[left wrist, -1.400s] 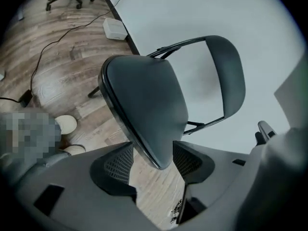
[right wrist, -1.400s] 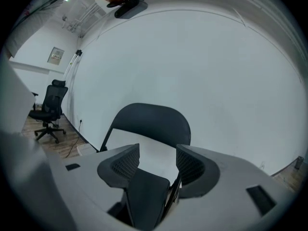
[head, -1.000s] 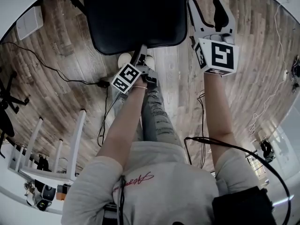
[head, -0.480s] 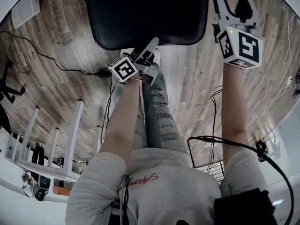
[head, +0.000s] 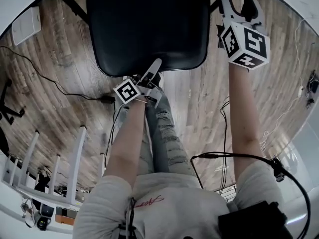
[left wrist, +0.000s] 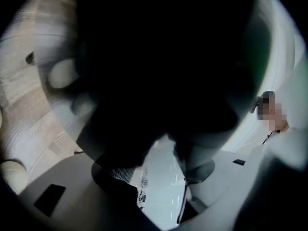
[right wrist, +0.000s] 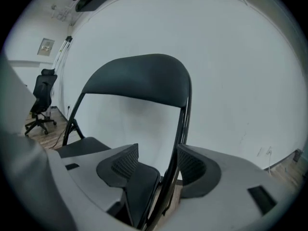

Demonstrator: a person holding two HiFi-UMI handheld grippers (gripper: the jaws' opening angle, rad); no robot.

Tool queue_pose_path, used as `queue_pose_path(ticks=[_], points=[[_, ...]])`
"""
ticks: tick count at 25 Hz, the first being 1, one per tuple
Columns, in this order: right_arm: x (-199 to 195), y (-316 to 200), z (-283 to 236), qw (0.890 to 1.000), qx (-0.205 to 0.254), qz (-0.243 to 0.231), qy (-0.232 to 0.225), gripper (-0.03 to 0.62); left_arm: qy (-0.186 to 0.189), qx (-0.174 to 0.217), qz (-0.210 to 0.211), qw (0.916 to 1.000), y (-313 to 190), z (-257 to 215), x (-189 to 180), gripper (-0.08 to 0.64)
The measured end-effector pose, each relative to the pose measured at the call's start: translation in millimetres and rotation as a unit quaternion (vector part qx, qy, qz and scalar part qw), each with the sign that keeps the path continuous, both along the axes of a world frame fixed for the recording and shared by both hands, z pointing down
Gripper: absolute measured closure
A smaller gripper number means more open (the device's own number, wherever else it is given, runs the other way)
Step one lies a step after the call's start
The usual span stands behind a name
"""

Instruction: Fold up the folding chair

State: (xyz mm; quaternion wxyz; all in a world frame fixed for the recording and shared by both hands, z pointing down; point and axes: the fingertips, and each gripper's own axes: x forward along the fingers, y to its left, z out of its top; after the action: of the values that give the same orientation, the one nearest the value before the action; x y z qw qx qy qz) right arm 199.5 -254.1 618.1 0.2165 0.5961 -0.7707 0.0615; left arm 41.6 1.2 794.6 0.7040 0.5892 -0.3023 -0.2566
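Observation:
The black folding chair stands open on the wood floor, its seat (head: 149, 24) filling the top of the head view. My left gripper (head: 152, 73) points at the seat's front edge; its jaws are closing. In the left gripper view the dark seat (left wrist: 159, 61) covers the fingertips, and light shows between the pads. My right gripper (head: 238, 6) is at the chair's right side. In the right gripper view its jaws stand open around the thin black frame tube (right wrist: 175, 162), with the pads clear of it. The curved backrest (right wrist: 139, 81) rises ahead.
The person's legs (head: 159, 128) stand just before the seat. Cables (head: 50, 68) trail over the floor at left and right. A white railed frame (head: 75, 153) is at lower left. An office chair (right wrist: 41, 105) stands far left by the white wall.
The right gripper has moved forward and to the right, onto the chair's right frame. The left gripper has turned so that its fingers point at the seat's front edge.

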Motion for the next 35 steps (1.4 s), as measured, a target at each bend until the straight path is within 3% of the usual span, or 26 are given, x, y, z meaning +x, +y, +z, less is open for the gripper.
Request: queue_pose_path(ticks=[5, 10, 17, 18, 20, 23, 28, 35], points=[[10, -30, -18, 0.999, 0.013, 0.032, -0.008, 0.359, 0.005, -0.011, -0.002, 0.9999, 0, 1, 3, 0.289], [13, -37, -18, 0.999, 0.017, 0.005, 0.035, 0.359, 0.002, -0.012, -0.005, 0.9999, -10, -5, 5, 0.290], [32, -75, -16, 1.000, -0.007, 0.014, 0.008, 0.359, 0.000, -0.027, -0.006, 0.9996, -11, -6, 8, 0.288], [32, -83, -14, 1.000, -0.016, 0.012, 0.011, 0.368, 0.000, -0.029, -0.007, 0.9995, -14, -7, 8, 0.288], [34, -98, -11, 0.999, -0.032, 0.006, 0.022, 0.446, 0.000, -0.032, -0.009, 0.9994, -23, -13, 7, 0.288], [34, -116, -13, 0.997, -0.059, 0.035, -0.019, 0.465, -0.009, -0.042, -0.007, 0.9990, -37, -21, 3, 0.288], [38, -129, -27, 0.993, -0.083, 0.069, -0.045, 0.476, -0.019, -0.075, -0.002, 0.9970, -53, -44, 3, 0.288], [46, -152, -45, 0.991, -0.082, 0.091, -0.053, 0.480, -0.032, -0.154, -0.007, 0.9876, -88, -79, 8, 0.288]])
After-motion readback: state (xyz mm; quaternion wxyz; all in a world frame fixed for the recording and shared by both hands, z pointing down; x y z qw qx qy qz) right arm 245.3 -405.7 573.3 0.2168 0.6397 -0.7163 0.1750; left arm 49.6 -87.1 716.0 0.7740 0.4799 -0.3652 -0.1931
